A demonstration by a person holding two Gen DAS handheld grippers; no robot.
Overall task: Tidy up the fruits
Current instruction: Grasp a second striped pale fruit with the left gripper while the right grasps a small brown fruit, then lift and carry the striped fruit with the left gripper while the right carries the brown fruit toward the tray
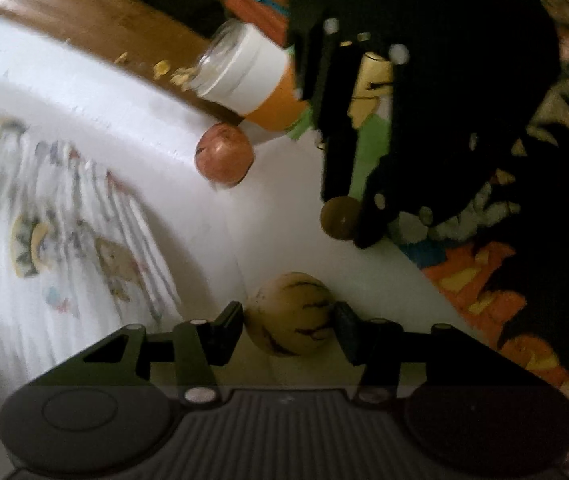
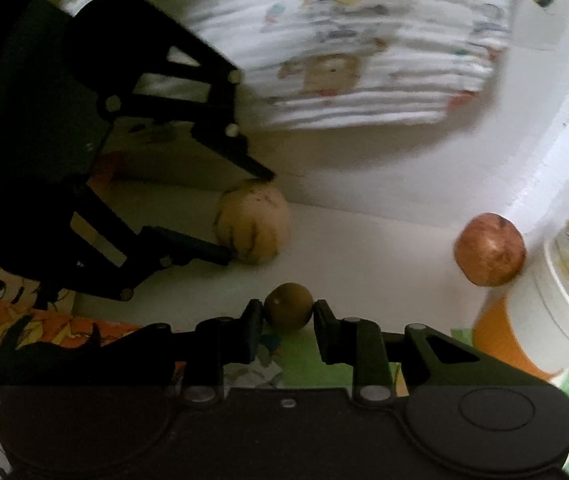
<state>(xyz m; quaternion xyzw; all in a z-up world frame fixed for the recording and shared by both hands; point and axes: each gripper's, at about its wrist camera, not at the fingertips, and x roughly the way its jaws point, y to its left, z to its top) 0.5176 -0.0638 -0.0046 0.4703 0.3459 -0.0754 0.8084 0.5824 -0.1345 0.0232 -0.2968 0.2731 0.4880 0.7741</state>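
Observation:
A yellow fruit (image 1: pixel 289 314) with dark streaks lies on a white surface (image 1: pixel 284 208). My left gripper (image 1: pixel 288 322) is shut on it, one pad on each side; the right wrist view shows the same grip, the left gripper (image 2: pixel 250 216) on the yellow fruit (image 2: pixel 258 224). A small brown-green fruit (image 2: pixel 288 306) sits at the surface's near edge, and my right gripper (image 2: pixel 288 317) is shut on it. In the left wrist view this small fruit (image 1: pixel 338 218) shows at the tips of the right gripper (image 1: pixel 350 220). A red-brown round fruit (image 1: pixel 224 156) (image 2: pixel 488 250) lies free beside a jar.
A glass jar (image 1: pixel 244 72) (image 2: pixel 564 280) with a white label and orange lid lies tipped over, yellow crumbs spilling from its mouth. A stack of folded printed cloths (image 1: pixel 64 220) (image 2: pixel 364 60) fills the white surface beyond the fruits. Orange patterned fabric (image 1: pixel 484 280) borders it.

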